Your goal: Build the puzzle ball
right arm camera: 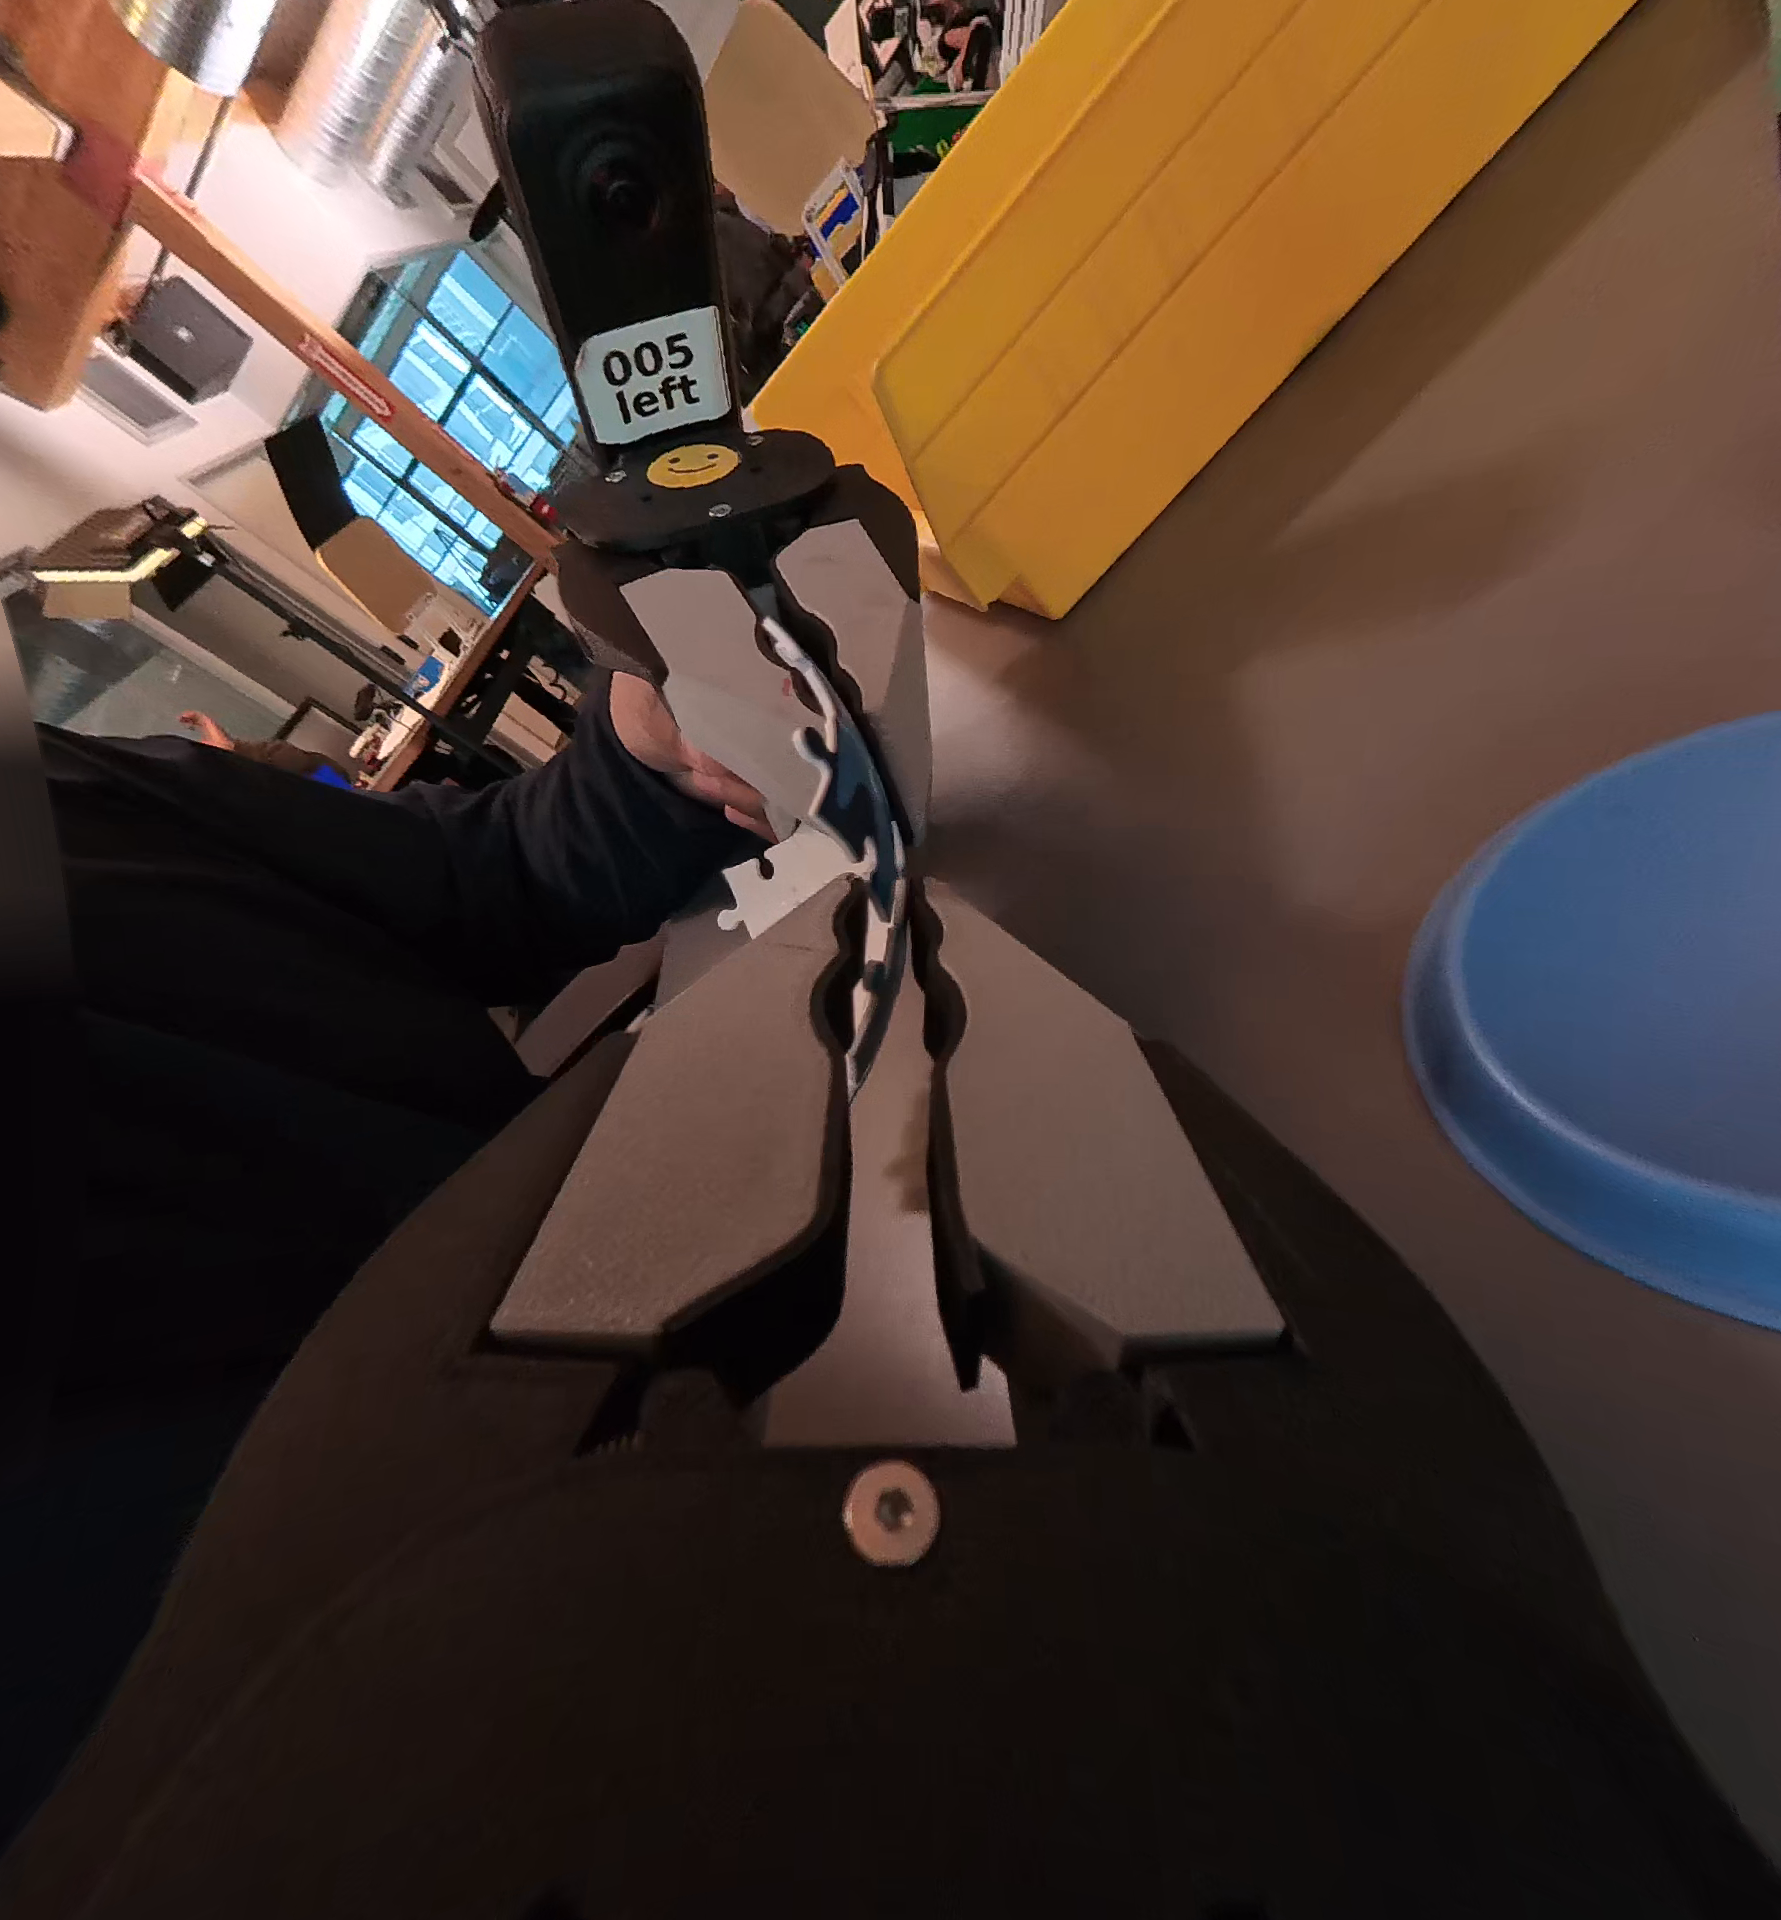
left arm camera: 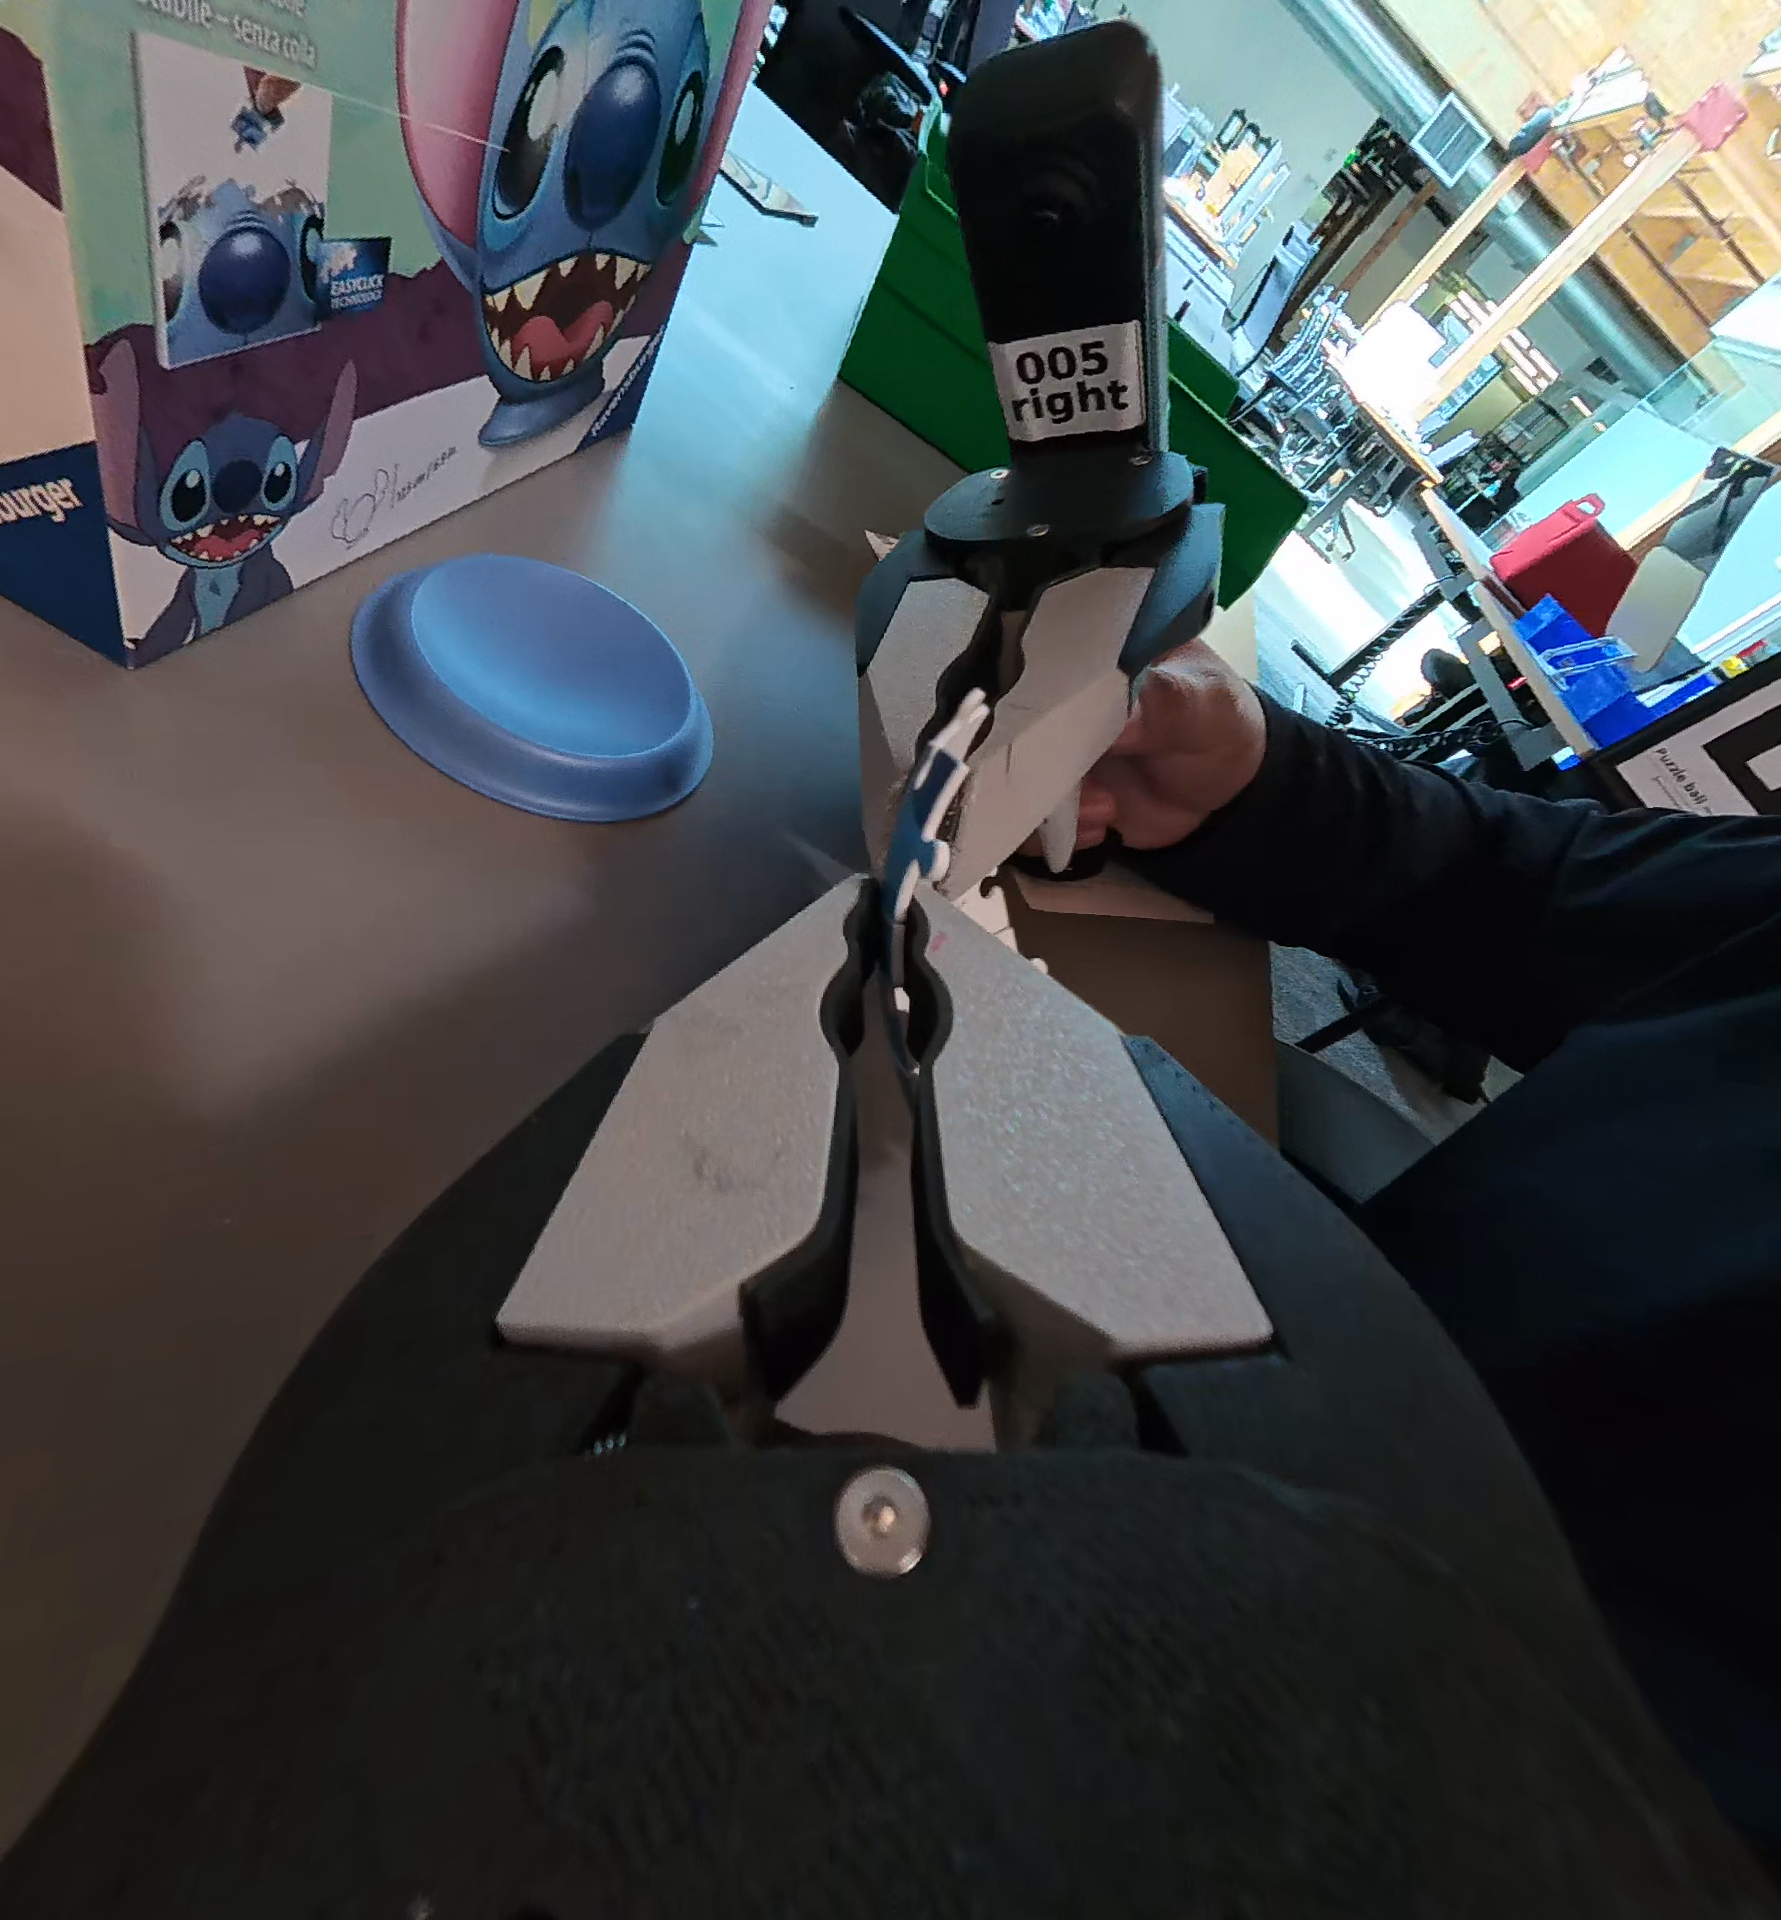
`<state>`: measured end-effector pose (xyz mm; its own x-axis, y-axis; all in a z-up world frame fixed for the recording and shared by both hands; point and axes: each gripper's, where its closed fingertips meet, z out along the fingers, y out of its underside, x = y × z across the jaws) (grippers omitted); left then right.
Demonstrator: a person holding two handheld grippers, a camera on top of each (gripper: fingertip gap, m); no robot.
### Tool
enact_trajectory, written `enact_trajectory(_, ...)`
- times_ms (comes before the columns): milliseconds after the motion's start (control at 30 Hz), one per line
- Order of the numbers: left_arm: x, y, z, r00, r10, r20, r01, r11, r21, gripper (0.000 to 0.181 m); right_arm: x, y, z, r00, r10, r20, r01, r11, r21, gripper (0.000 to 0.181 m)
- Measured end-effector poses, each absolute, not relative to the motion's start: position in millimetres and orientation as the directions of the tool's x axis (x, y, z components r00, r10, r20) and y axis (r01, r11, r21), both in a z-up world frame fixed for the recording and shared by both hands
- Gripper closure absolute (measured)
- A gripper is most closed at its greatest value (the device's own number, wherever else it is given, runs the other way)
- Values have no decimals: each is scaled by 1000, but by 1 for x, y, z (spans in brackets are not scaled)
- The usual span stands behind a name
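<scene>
A curved strip of joined puzzle pieces [left arm camera: 930,774], blue and white, is held in the air between both grippers. My left gripper [left arm camera: 881,909] is shut on its near end. My right gripper [left arm camera: 925,836] faces it tip to tip and is shut on the other end. In the right wrist view the strip [right arm camera: 858,800] arcs from my right gripper [right arm camera: 891,899] into the left gripper [right arm camera: 844,816], and a white piece [right arm camera: 774,883] sticks out to the left. A blue round stand [left arm camera: 538,686] lies on the table.
The puzzle box [left arm camera: 346,260] stands at the back left of the brown table [left arm camera: 190,1039]. A green bin [left arm camera: 922,322] sits behind the right gripper. A yellow bin [right arm camera: 1177,260] lies beyond the stand [right arm camera: 1644,1029]. A person's dark sleeves hold both grippers. My two grippers' fingertips are within a few centimetres of each other.
</scene>
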<state>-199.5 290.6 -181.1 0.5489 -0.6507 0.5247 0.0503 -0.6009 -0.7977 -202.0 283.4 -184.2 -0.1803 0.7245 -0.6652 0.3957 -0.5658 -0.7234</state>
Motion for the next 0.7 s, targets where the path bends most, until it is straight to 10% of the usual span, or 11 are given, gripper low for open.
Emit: enact_trajectory(700, -200, 287, -170, 523, -649, 553, 91, -602, -793, 179, -204, 282, -177, -164, 810, -562, 373, -477, -796, 181)
